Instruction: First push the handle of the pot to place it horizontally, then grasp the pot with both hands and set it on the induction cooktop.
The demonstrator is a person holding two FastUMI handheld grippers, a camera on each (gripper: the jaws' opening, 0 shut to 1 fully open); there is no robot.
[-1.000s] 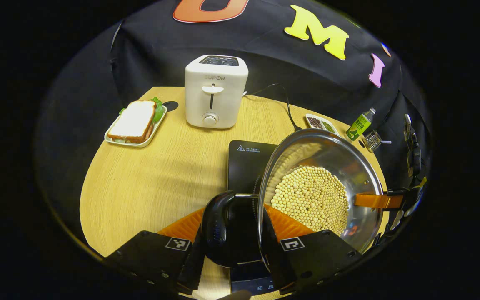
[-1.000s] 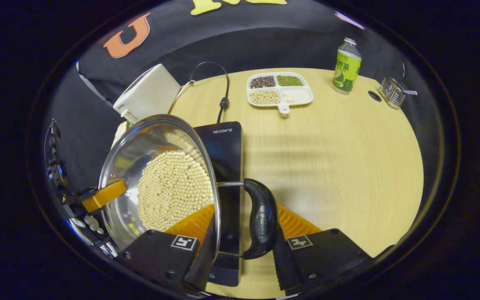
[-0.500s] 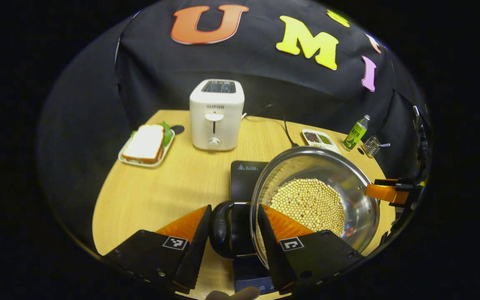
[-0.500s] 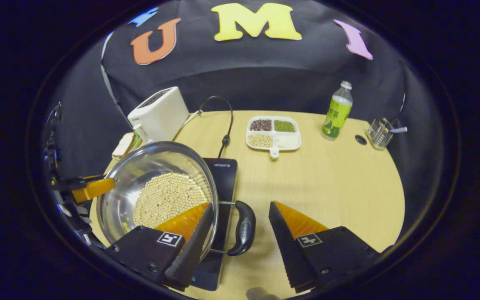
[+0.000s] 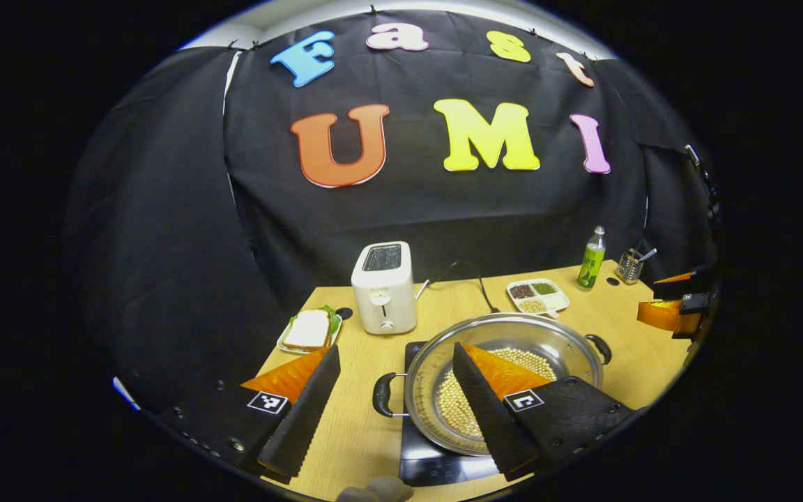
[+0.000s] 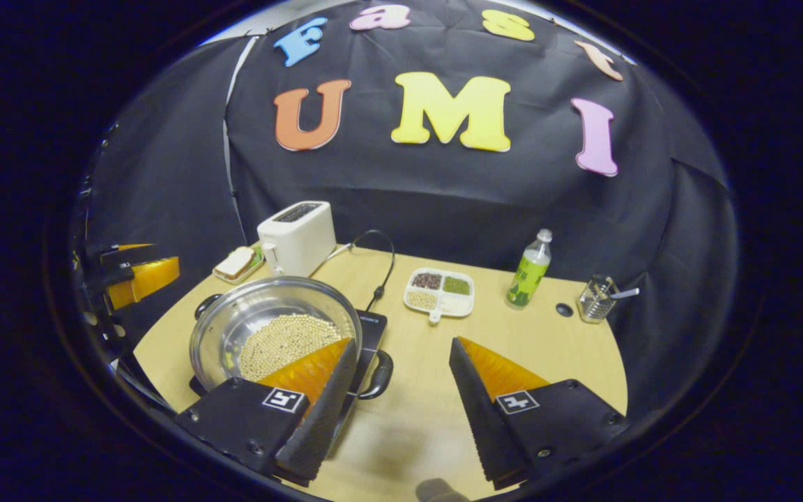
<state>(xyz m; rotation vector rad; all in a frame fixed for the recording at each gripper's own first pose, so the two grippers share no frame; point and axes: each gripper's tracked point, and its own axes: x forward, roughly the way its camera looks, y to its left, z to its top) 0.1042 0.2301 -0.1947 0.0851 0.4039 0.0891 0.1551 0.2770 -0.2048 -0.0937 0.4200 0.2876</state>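
Note:
A stainless steel pot [image 5: 436, 362] holding pale beans [image 5: 452, 408] rests level on the black induction cooktop [image 5: 436, 467]. Its two black side handles [image 5: 382, 395] point left and right. My left gripper [image 5: 395, 351] hangs open above and behind the pot, apart from it, with nothing between its fingers. In the right gripper view the pot [image 6: 255, 314] sits on the cooktop [image 6: 373, 324] at lower left, its near handle [image 6: 378, 374] beside my open right gripper [image 6: 403, 343], which holds nothing. Each view shows the other gripper off to the side [image 5: 673, 307] [image 6: 133, 275].
On the wooden table [image 6: 534, 348] stand a white toaster [image 5: 384, 287], a plate with a sandwich [image 5: 307, 331], a divided dish of grains [image 6: 440, 291], a green bottle [image 6: 528, 268] and a wire holder [image 6: 597, 300]. A black cable [image 6: 382, 272] runs to the cooktop.
Both grippers let go of the pot's handles, opened, and drew back up and away. The pot, carried tilted before, now sits level on the cooktop.

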